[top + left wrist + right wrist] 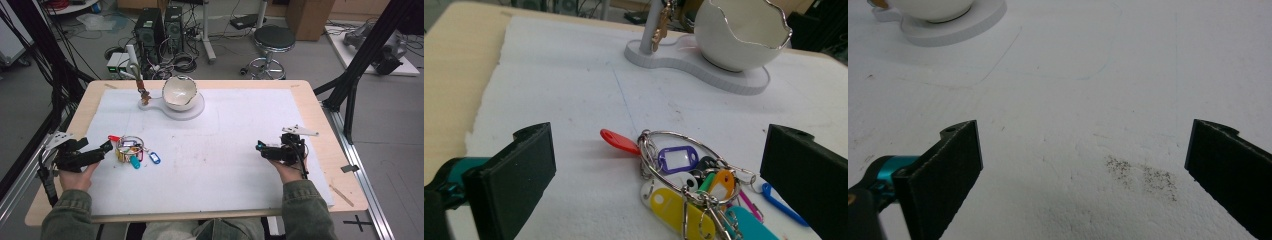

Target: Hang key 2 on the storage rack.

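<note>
Left gripper view: left gripper (659, 170) released, jaws wide either side of key ring (684, 172); right gripper (1083, 165) released, apart.

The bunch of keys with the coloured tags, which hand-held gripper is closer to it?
Left. The left hand-held gripper sits right beside the bunch of keys, jaws open toward it. The right hand-held gripper is far across the white mat.

A: Far edge of the white mat (225, 150): white cracked-egg bowl (179, 93) on a white base (192, 111), short post (135, 70) beside it on the same base.
B: Beyond the table (320, 107): black stool (274, 39), two PC towers (159, 27), cables on the floor.
</note>
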A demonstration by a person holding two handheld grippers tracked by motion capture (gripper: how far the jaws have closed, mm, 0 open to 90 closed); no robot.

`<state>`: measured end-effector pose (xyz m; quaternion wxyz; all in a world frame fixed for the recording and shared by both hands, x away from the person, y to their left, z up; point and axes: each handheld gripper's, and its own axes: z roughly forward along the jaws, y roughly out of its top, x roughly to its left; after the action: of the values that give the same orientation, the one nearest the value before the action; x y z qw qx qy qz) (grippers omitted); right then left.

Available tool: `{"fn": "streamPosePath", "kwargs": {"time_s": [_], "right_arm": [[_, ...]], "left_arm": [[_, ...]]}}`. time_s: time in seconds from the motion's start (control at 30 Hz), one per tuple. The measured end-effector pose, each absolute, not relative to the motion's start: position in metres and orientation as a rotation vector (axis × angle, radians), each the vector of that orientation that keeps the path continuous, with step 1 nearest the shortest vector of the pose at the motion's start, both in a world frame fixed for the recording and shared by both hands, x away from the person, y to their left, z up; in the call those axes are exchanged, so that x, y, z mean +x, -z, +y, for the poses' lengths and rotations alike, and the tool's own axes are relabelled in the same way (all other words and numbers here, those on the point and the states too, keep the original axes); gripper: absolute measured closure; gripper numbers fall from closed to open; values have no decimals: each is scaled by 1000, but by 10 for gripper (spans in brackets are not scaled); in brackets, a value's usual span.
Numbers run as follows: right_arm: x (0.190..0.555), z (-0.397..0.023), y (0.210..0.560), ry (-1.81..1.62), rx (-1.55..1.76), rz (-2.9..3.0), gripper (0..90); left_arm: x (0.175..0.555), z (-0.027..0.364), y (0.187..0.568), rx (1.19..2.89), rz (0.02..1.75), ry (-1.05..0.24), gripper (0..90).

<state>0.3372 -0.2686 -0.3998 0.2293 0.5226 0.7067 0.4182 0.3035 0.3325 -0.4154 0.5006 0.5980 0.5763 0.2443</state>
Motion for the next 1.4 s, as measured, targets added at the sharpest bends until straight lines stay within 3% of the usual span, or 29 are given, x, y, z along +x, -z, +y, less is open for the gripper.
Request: {"fn": "streamPosePath", "kwargs": {"time_s": [0.27,0.77,1.4], "right_arm": [[330,-272,401,-1158,1405,1930,8],[327,-272,401,-1151,1367,1939,9],[326,-273,402,-1161,1361,1963,9]], "left_arm": [[307,333,417,1386,1469,-510,17],[327,318,423,1437,1513,-503,18],[354,306,425,1539,1625,-277,81]]}}
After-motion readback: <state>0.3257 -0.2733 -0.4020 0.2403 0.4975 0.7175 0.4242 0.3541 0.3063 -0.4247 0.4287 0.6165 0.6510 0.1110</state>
